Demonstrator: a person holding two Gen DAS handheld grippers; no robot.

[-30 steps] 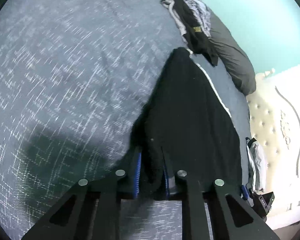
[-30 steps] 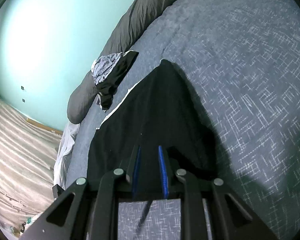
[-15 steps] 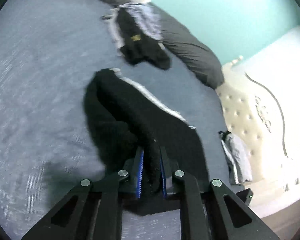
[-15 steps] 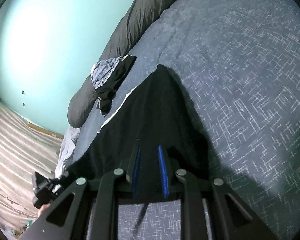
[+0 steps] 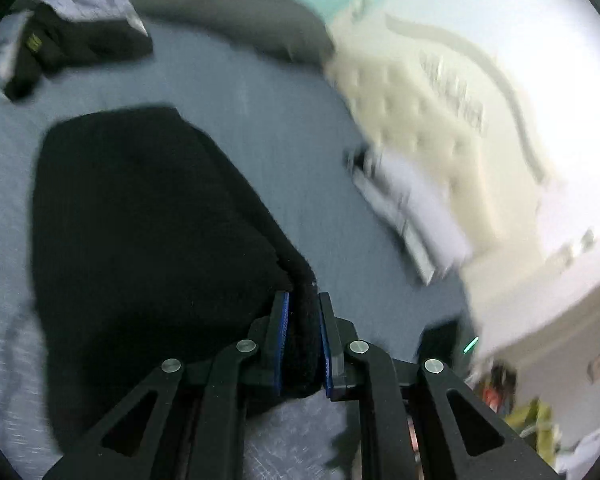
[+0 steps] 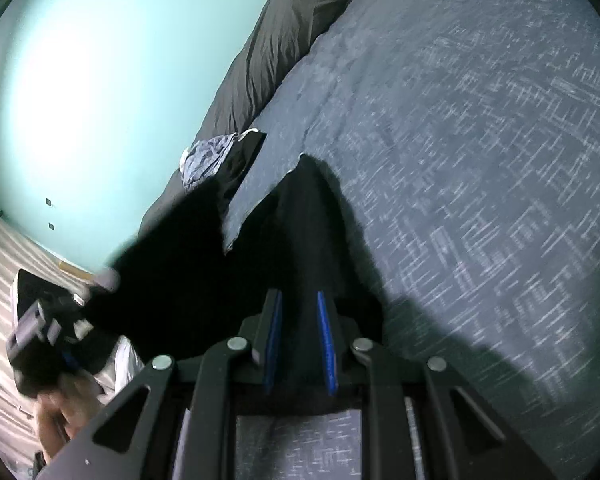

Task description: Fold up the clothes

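Black garment (image 5: pixel 148 232), one, spread on the blue bedspread (image 5: pixel 292 168); near end lifted at two points.
Left gripper (image 5: pixel 303 344): one, jaws closed on a thick bunched edge of the garment. Frame heavily blurred.
Right gripper (image 6: pixel 298 344): one, jaws closed on the garment's flat edge, cloth rising to a peak (image 6: pixel 308 168) ahead of it.
Clothes pile (image 5: pixel 72 28), one, black and pale pieces, at the bedspread's far left in the left view, against one grey bolster (image 5: pixel 228 12).
Folded pale item (image 5: pixel 412 208), one, by the tufted cream headboard (image 5: pixel 420 92).
Open room: bare bedspread (image 6: pixel 480 160) right of the garment in the right view; a bare strip between garment and headboard in the left view.
Teal wall (image 6: pixel 80 80) behind the bolster.
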